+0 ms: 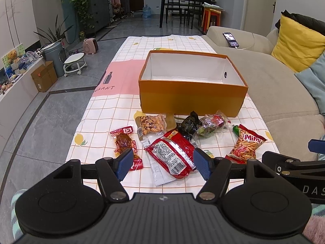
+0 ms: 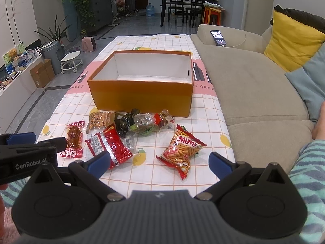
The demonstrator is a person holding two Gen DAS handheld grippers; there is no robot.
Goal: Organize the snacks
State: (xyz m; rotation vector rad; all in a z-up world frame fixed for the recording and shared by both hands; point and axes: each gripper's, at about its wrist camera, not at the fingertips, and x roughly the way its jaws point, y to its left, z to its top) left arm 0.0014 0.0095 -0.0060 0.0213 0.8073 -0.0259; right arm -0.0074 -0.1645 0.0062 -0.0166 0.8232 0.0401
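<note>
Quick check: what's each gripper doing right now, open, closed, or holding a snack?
Left gripper: jaws open, holding nothing, above the red packet.
Right gripper: jaws open wide, holding nothing.

Beige sofa (image 1: 264, 77) along the right, with a yellow cushion (image 1: 296, 44), a pale blue cushion (image 2: 310, 85) beside it, and a lit phone (image 1: 231, 39) on its charging cable on the armrest. Grey bin (image 1: 53, 58), white wheeled stool (image 1: 74, 63), cardboard carton (image 1: 43, 77) and pink heater (image 1: 90, 45) on the floor, left. Dark dining table (image 1: 178, 4), chairs and water jug (image 1: 146, 11) beyond.
</note>
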